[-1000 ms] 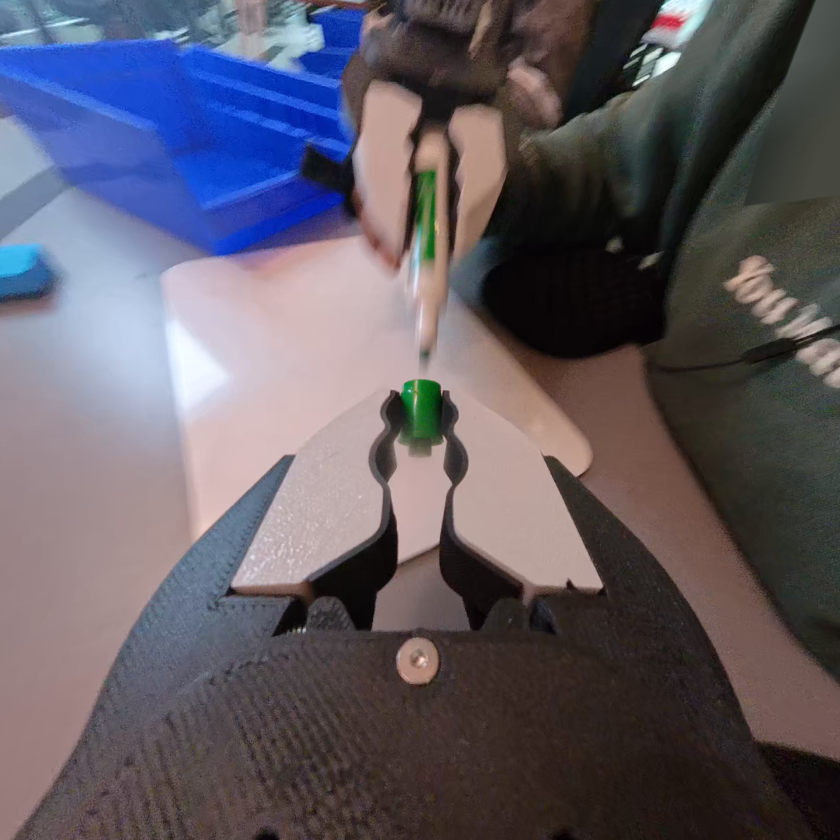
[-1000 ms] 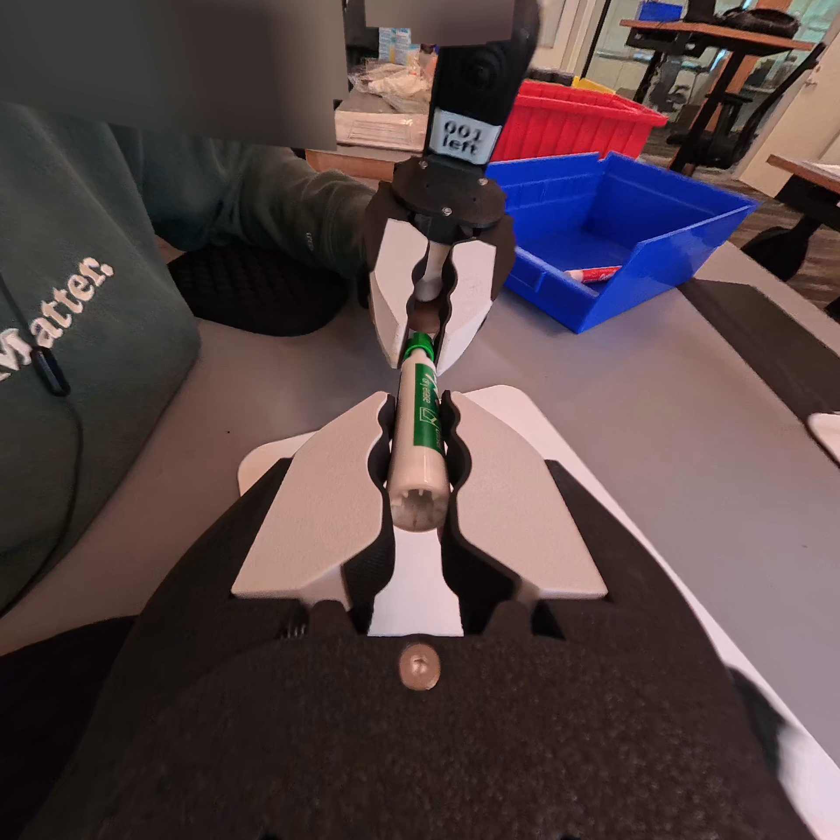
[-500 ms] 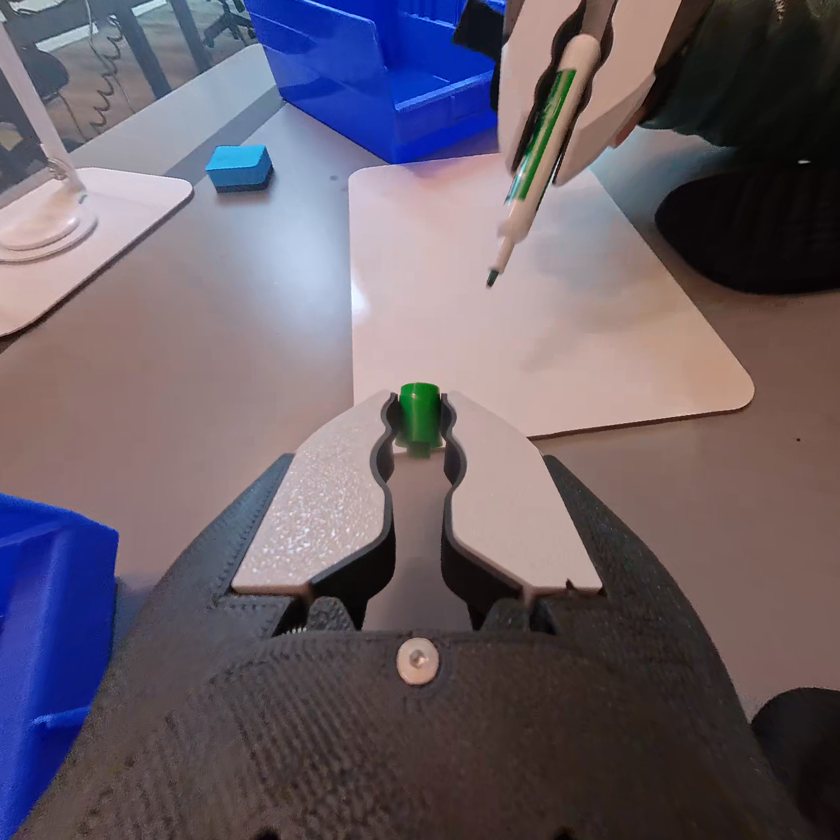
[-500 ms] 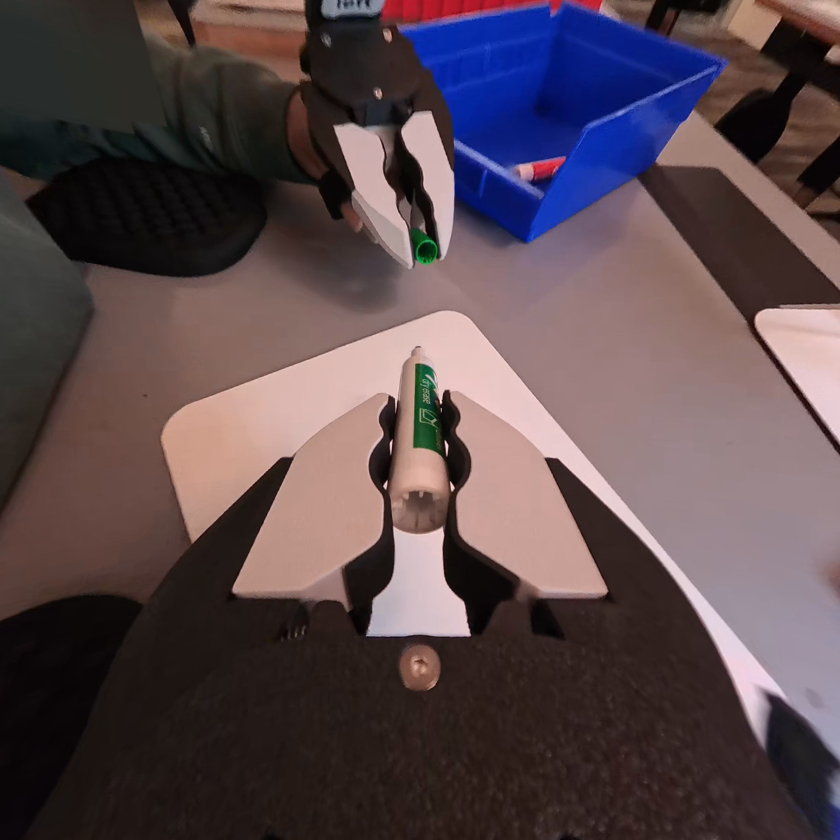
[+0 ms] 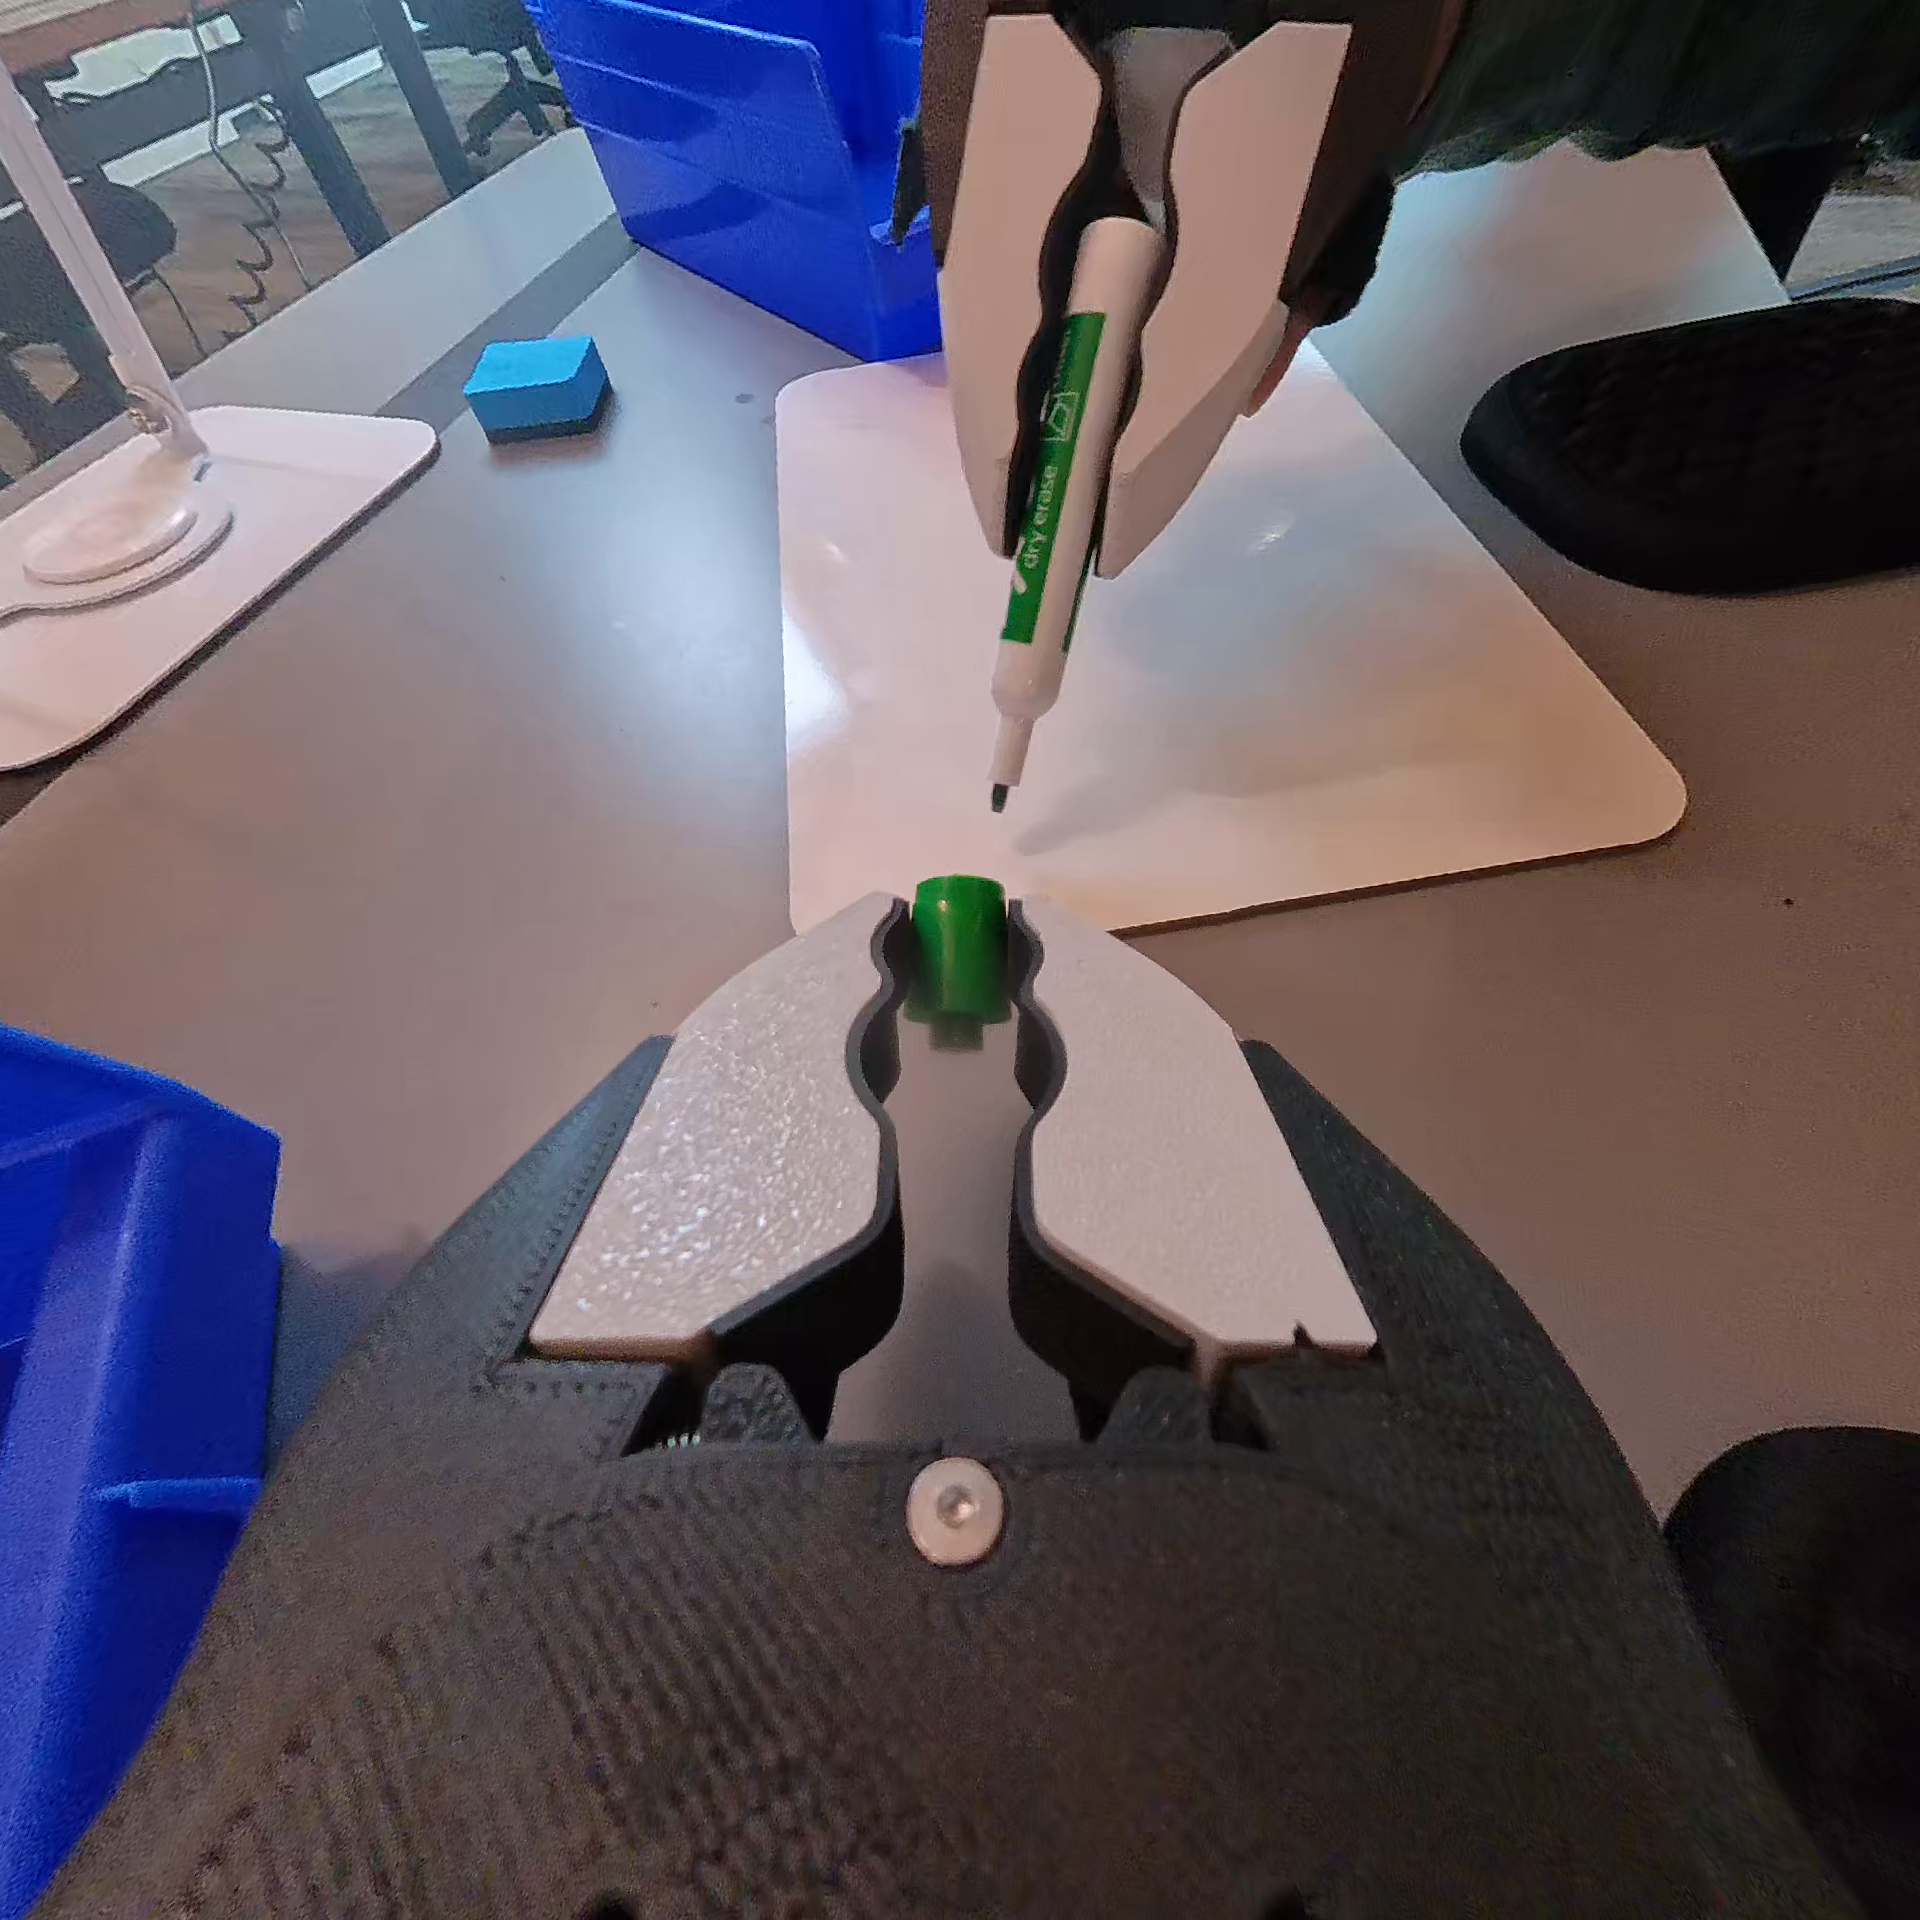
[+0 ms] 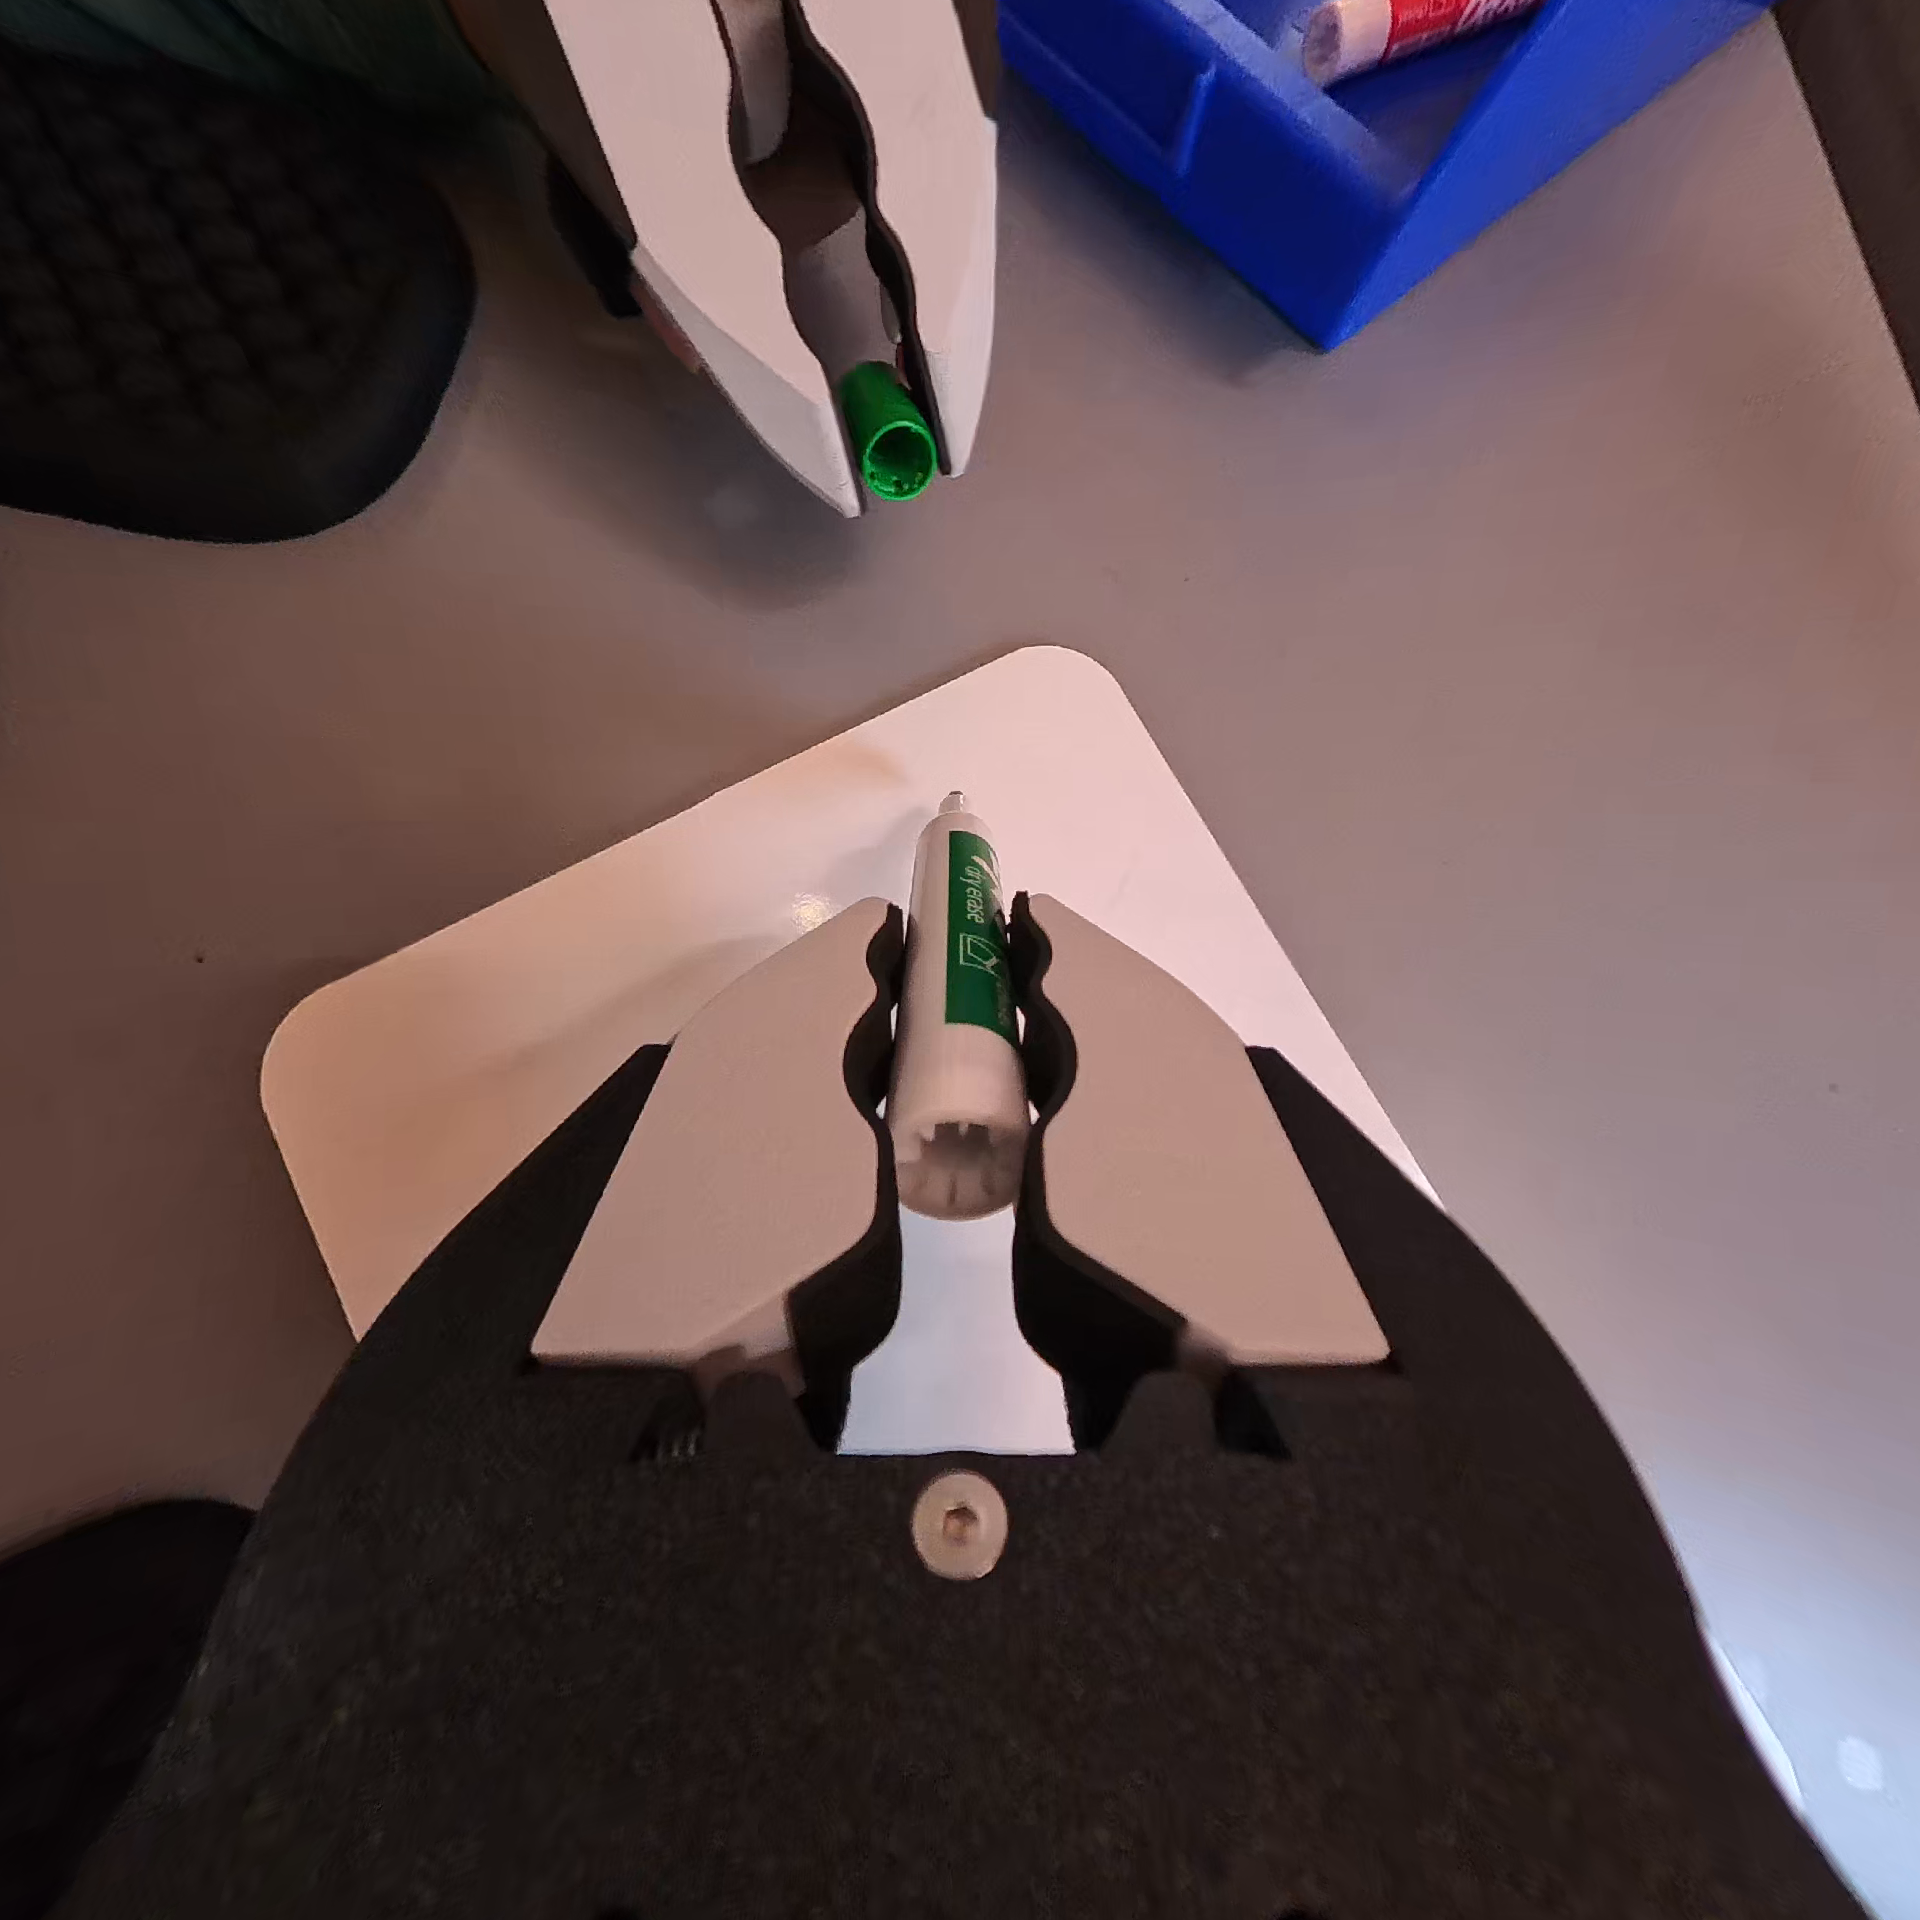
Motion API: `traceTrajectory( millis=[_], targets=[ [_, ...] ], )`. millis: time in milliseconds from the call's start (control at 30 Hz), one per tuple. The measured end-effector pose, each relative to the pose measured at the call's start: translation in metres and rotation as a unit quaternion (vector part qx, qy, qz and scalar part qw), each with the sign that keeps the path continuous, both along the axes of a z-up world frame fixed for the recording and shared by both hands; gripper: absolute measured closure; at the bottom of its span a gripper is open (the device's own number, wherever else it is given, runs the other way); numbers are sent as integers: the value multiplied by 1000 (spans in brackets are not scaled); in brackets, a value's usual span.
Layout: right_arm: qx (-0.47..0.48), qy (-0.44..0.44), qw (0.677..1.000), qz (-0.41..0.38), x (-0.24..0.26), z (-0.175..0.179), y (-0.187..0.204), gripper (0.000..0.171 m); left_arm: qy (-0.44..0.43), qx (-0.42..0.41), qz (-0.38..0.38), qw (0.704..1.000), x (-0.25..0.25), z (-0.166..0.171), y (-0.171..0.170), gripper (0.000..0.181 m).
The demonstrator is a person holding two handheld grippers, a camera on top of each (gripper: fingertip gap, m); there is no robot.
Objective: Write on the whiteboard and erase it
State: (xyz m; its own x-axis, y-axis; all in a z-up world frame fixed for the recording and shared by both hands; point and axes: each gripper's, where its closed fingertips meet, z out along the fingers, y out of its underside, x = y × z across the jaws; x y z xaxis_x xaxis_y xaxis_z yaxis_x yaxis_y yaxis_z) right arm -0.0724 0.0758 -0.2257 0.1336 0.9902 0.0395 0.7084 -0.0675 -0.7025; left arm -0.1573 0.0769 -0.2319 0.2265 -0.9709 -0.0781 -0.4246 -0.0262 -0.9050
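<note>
Pointing down at the whiteboard [image 5: 1299, 665], the uncapped marker [image 5: 1044, 520] is clamped between the right gripper [image 6: 956, 925] jaws. Its green cap [image 5: 956, 961] is pinched at the left gripper [image 5: 956, 925] jaw tips.

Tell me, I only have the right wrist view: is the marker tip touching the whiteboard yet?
Observer: No. In the left wrist view the marker, held in the right gripper, has its tip just above the whiteboard, with its shadow falling a little apart from it.
Operator: Where is the eraser?
Observer: A blue eraser lies on the grey table, off the whiteboard's far left corner as that view shows it, near a blue bin.
Operator: Anything else over there?
Observer: A white lamp base stands on a second white board, left of the eraser.
</note>
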Motion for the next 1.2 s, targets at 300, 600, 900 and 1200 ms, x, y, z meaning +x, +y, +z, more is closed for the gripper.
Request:
traceTrajectory(
  millis=[300,600,900,1200],
  targets=[
    [-19,3,1000,-13,-4,-1,4,152,0,0,-2,1000,1,-1,-3,163],
    [-21,-1,1000,-21,-2,-6,7,152,7,-9,-8,1000,2,-5,-4,163],
    [-24,-9,999,-22,-1,-10,7,152,13,-15,-13,1000,3,-8,-6,163],
    [-25,-20,999,-14,1,-10,1,152,17,-18,-15,1000,3,-9,-8,163]
  ],
)
